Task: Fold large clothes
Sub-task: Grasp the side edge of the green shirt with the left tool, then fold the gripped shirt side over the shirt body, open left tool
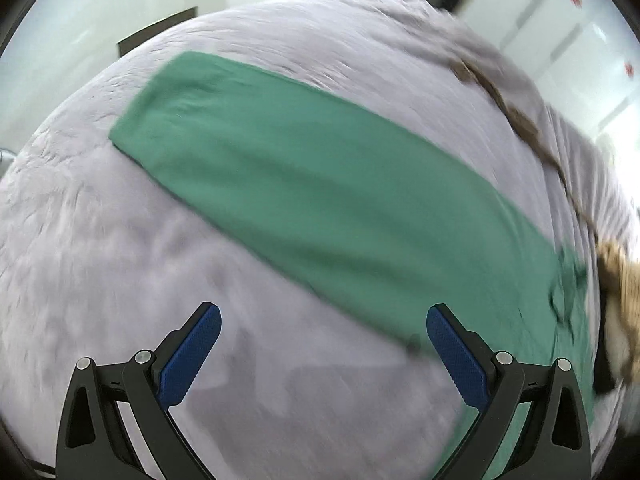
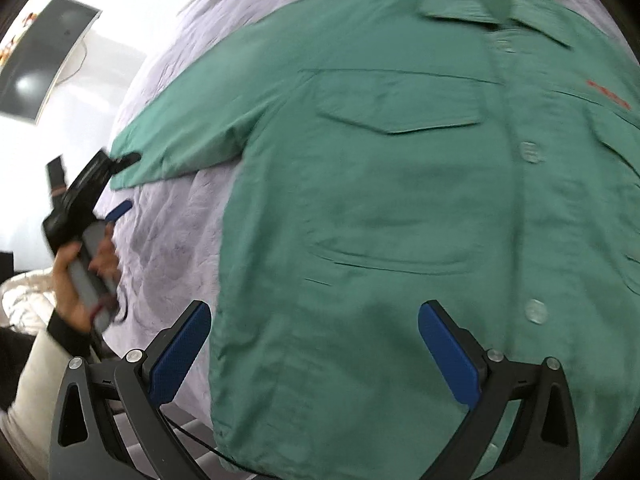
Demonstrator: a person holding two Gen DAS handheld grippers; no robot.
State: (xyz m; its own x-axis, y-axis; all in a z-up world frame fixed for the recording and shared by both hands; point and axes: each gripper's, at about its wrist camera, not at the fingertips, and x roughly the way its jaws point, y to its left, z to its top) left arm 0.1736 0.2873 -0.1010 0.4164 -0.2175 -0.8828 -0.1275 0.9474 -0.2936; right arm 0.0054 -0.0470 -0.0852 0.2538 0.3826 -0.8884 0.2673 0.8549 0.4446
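Your green shirt [image 2: 384,208] lies spread face up on the pale lilac bedspread [image 1: 100,240], buttoned down the front, with its collar [image 2: 492,8] at the far end from your right gripper and a flapped chest pocket [image 2: 400,108] on the side nearer your left. A line of small red lettering [image 2: 608,94] sits on the other side of the chest. One long sleeve [image 1: 304,184] stretches straight out across the bedspread, flat, and ends in a squared cuff.

Your right gripper [image 2: 314,322] hovers above the lower body of the shirt with its jaws wide apart and nothing between them; one blue pad is over the bedspread just beside the shirt's side edge, the other over the green cloth near a front button [image 2: 536,311].

Your left gripper [image 1: 323,322] is also spread wide and holds nothing. It hangs over bare bedspread, with its right pad at the near edge of the sleeve. In the right wrist view you can see your left hand [image 2: 86,276] wrapped around that gripper's handle, close to the cuff.

A brown patterned strip [image 1: 516,120] runs along the far edge of the bed.
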